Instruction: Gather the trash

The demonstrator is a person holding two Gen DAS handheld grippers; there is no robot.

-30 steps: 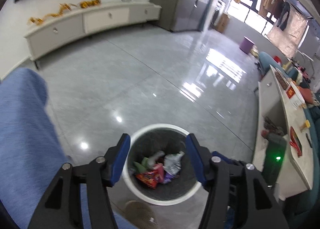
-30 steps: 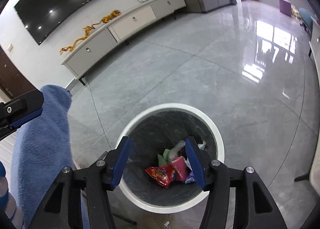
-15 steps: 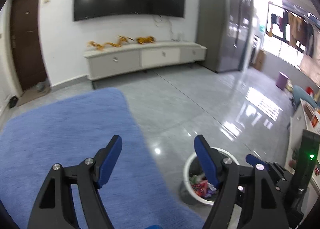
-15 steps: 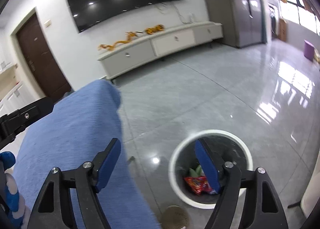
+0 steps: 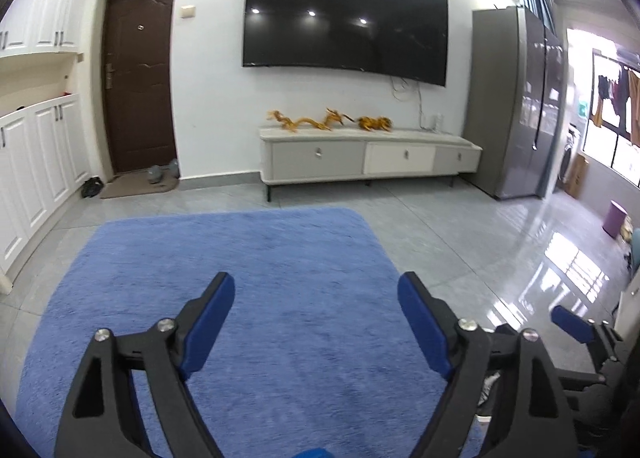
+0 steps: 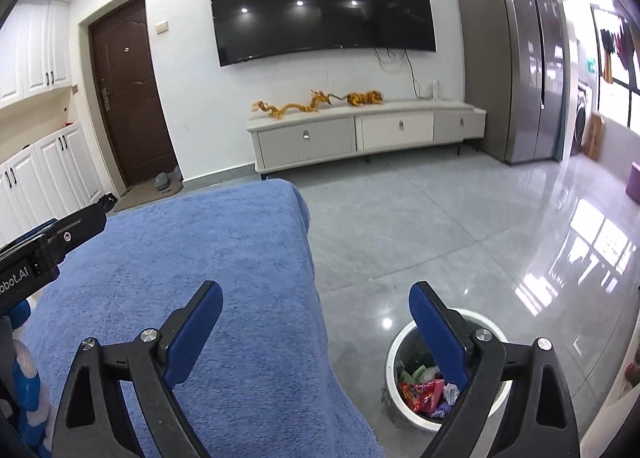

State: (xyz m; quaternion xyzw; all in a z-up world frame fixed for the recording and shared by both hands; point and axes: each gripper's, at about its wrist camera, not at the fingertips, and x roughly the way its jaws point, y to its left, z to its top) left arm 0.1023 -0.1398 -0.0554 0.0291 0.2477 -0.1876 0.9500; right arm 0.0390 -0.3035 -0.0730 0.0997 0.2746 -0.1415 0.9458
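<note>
A white-rimmed trash bin [image 6: 400, 350] stands on the grey floor at the lower right of the right wrist view, holding a red snack wrapper [image 6: 420, 396] and other crumpled wrappers. My right gripper [image 6: 316, 322] is open and empty, raised over the edge of the blue cloth-covered surface [image 6: 208, 278], its right finger in front of the bin. My left gripper [image 5: 316, 314] is open and empty above the same blue surface [image 5: 248, 258]. No loose trash shows on the blue surface. The right gripper also shows at the right edge of the left wrist view [image 5: 576, 330].
A low white TV cabinet [image 5: 372, 155] with gold dragon ornaments stands under a wall TV [image 5: 344, 41]. A brown door [image 5: 138, 97] and white cupboards [image 5: 36, 177] are at left, a grey fridge [image 5: 516, 105] at right. Glossy floor [image 6: 460, 238] lies beyond the bin.
Both grippers have lifted up and away from over the bin and tilted up toward the room. The bin has dropped out of the left view and to the right view's lower right corner.
</note>
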